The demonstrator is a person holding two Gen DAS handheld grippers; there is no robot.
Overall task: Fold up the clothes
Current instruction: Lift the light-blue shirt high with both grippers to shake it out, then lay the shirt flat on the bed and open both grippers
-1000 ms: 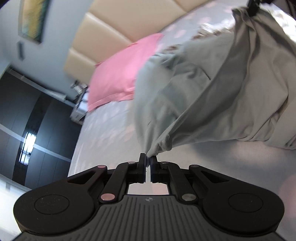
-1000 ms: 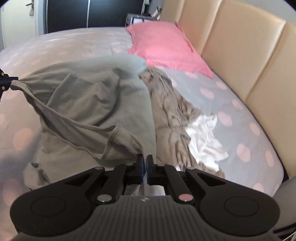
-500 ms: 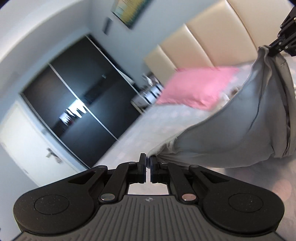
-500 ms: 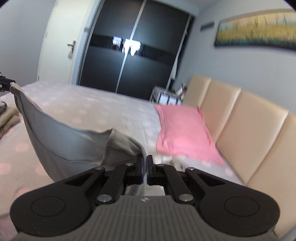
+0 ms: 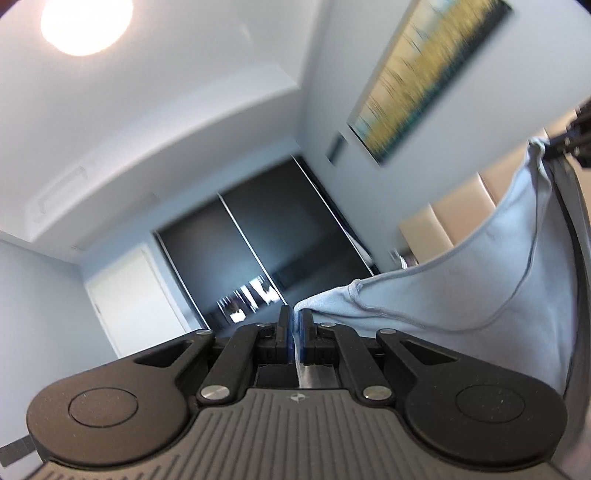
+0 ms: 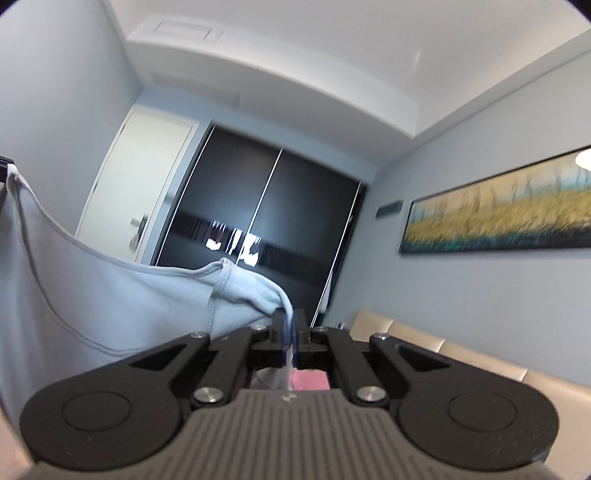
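Note:
A pale grey garment hangs in the air, stretched between both grippers. My left gripper is shut on one hemmed corner of it. The cloth sweeps up and right to the right gripper, seen at the frame edge. In the right wrist view my right gripper is shut on the other corner of the garment, and the fabric sags leftward to the left gripper at the far left edge. Both grippers point roughly level, high above the bed.
A dark sliding wardrobe and a white door stand ahead. A long landscape painting hangs over the beige padded headboard. A pink pillow shows just under the right fingers. A ceiling lamp glows overhead.
Both grippers rose and tilted up from the bed, lifting the garment clear. The bed, the pillow and the other clothes dropped out of view; walls and ceiling now fill the frames.

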